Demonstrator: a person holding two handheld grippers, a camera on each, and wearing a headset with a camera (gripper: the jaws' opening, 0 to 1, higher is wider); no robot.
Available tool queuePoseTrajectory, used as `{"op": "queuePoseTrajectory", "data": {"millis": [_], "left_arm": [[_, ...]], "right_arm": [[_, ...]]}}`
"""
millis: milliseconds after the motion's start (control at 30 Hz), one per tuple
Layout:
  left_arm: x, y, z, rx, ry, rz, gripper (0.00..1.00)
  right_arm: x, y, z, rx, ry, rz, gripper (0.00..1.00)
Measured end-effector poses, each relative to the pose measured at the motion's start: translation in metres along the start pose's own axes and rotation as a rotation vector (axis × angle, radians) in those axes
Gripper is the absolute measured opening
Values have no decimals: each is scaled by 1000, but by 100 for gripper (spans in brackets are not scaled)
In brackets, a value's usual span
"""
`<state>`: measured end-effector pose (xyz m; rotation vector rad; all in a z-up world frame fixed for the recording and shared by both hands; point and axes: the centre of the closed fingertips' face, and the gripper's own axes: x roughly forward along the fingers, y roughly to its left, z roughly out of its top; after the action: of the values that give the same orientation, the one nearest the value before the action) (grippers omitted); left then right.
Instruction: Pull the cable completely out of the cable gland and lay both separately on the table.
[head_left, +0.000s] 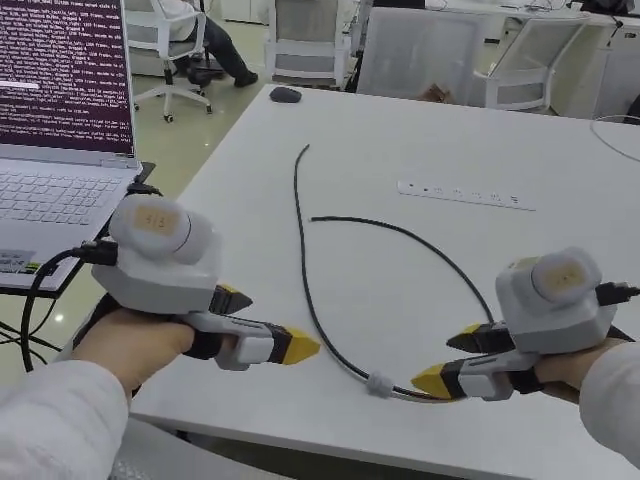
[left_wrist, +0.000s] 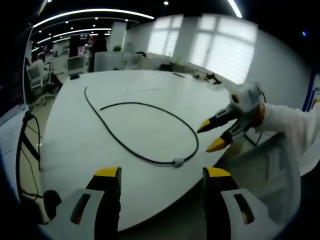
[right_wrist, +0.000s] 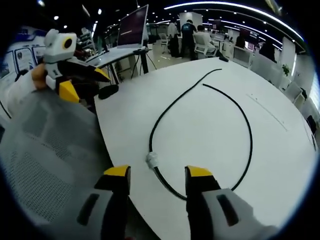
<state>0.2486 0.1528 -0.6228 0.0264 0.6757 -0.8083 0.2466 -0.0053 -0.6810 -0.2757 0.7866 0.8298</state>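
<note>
Your left gripper (head_left: 272, 322) hangs over the table's near corner at 8 o'clock in the head view, tongs apart and empty. The cable (head_left: 300, 230), thin and black, lies in a loose loop across the white table (head_left: 560, 150). The small grey cable gland (head_left: 379, 384) sits on it at the loop's 6 o'clock, close to the near edge. Your right gripper (head_left: 438, 361) is just beside the gland at its 3 o'clock, tongs also apart and holding nothing.

Expect both pieces to be light. The cable will likely flex rather than push, and the gland looks smooth enough to slip. I'd pinch the gland body with one gripper and the cable just beside it with the other.

The right gripper view shows the gland just ahead between its jaws, at 12 o'clock. The left gripper view takes in the whole loop, with the right gripper at 3 o'clock.
</note>
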Motion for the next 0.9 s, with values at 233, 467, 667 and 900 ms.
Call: {"op": "queuePoseTrajectory", "data": {"millis": [233, 467, 667, 900], "left_arm": [[1, 0, -2, -1, 11, -1, 67], [0, 1, -4, -12, 17, 4, 67], [1, 3, -4, -17, 20, 6, 66], [1, 3, -5, -17, 25, 4, 66]], "right_arm": [[26, 7, 2, -77, 0, 58, 42], [50, 10, -10, -186, 74, 97, 37], [65, 4, -18, -208, 104, 93, 23], [71, 8, -22, -155, 96, 119, 20]]}}
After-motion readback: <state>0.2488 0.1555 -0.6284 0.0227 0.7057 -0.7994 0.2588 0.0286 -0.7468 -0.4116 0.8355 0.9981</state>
